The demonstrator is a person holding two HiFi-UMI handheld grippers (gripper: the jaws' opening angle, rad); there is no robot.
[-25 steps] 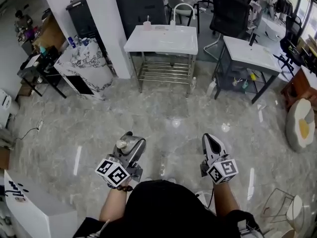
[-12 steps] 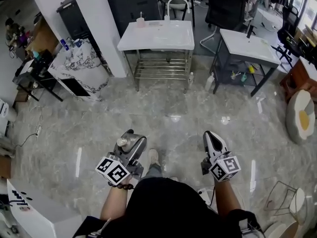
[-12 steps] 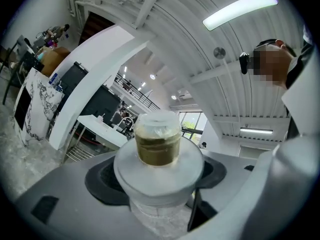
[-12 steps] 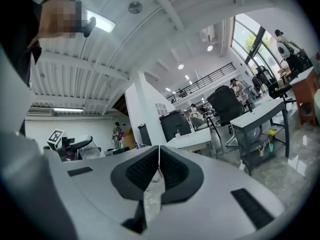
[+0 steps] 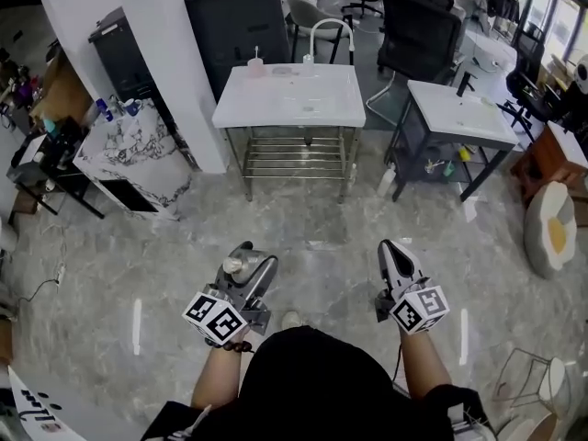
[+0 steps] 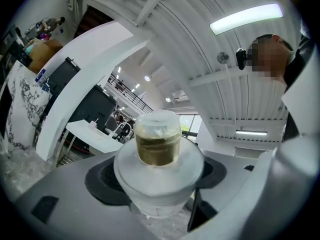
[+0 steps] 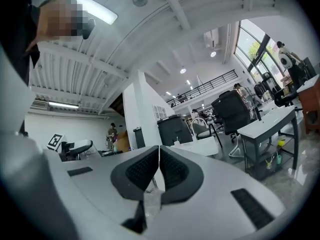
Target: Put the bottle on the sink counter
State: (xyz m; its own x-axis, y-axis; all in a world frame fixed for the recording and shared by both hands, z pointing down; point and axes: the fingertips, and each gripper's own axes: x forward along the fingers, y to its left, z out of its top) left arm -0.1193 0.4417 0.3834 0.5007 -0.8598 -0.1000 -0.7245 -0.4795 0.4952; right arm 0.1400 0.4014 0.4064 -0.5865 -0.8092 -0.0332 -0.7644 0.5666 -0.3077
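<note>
This is a big open-plan robotics lab or test hall set inside an office. A white sink counter [image 5: 289, 95] on a bare metal frame and a second one [image 5: 457, 110] stand free on the glossy marble-look floor [image 5: 322, 219], among black office chairs [image 5: 421, 30], dark cabinets [image 5: 234, 26] and a marble-patterned counter block [image 5: 129, 154]. The gripper views add a ribbed ceiling with strip lights [image 6: 245, 18], a railed mezzanine [image 7: 210, 90] and tall windows [image 7: 255, 49].
</note>
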